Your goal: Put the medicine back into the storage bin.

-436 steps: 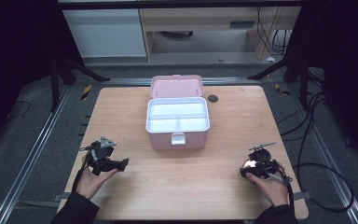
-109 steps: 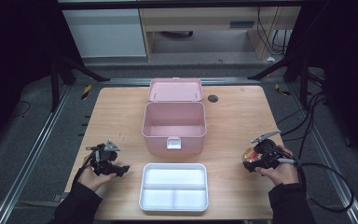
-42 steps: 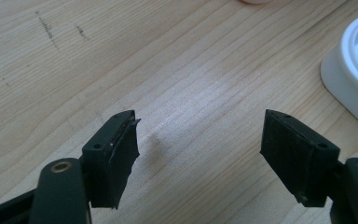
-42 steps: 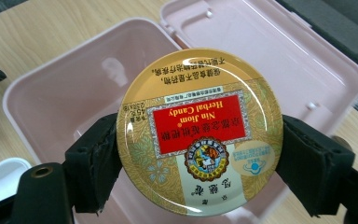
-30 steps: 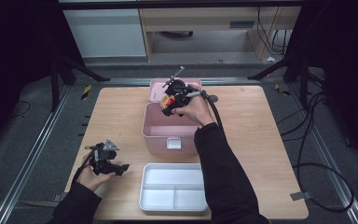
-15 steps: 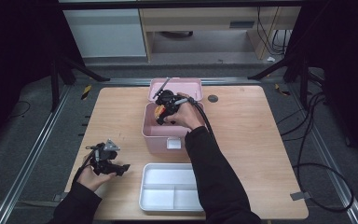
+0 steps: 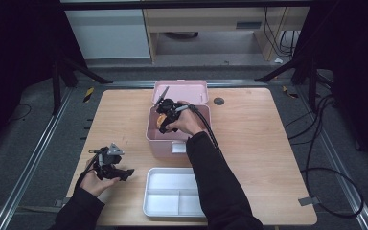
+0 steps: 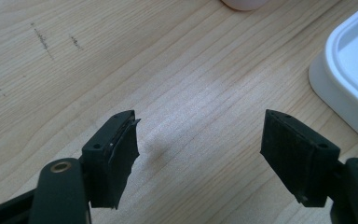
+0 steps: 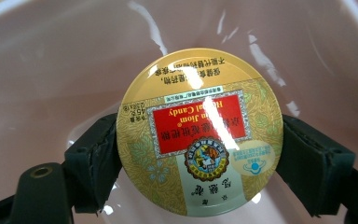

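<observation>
Pink box (image 7: 178, 125) is sitting mid-desk; inside it the right gripper (image 9: 200, 154) is clenching a round gold tin (image 9: 199, 130). Left gripper (image 8: 198, 144) is lying spread near the desk's front-left corner, beside a white tray (image 7: 175, 199).

Glossy candy tin (image 9: 199, 130); shiny pink plastic box (image 9: 51, 70) (glare streaks); matt wood table (image 8: 168, 70).

Dim surroundings, glare on tin (image 9: 199, 130)
</observation>
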The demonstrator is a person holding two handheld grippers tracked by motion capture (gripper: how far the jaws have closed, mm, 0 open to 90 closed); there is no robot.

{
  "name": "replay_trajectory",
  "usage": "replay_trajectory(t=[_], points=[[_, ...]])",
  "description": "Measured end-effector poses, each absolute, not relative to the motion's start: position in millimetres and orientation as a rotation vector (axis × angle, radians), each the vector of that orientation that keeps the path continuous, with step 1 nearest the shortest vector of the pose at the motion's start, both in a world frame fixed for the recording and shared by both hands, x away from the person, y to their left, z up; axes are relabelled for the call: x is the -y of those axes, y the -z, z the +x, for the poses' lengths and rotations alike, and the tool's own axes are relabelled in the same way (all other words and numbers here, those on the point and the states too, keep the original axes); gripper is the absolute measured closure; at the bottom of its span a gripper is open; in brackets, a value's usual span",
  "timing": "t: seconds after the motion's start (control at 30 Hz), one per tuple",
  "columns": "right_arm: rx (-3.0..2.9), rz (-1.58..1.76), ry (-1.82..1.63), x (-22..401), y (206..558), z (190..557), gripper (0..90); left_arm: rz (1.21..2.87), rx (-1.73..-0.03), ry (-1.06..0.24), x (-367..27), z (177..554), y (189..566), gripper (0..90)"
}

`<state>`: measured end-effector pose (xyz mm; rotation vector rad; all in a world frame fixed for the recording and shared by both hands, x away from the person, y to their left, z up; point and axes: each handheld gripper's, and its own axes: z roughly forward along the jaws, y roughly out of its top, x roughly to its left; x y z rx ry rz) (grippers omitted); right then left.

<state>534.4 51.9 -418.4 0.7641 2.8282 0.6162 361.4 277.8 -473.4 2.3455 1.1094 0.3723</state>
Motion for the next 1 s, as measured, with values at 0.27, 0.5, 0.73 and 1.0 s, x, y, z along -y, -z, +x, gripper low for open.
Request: replay_trajectory(t=[0.27,0.5,0.73,1.0], points=[[-2.823,0.777,-0.644,-55,419,534,20.1,2.349,-1.104,-0.372,-277,361,473,26.3],[-2.812,0.787,-0.679,-54,417,537,18.6,2.353,-1.096,-0.371,-276,361,473,26.1],[-2.785,0.786,-0.731,-49,401,529,20.2,2.341,-1.09,-0.38,-276,360,470,26.4],[-2.708,0.714,-0.849,-26,364,509,21.5,2.335,-1.046,-0.387,-271,356,462,27.1]])
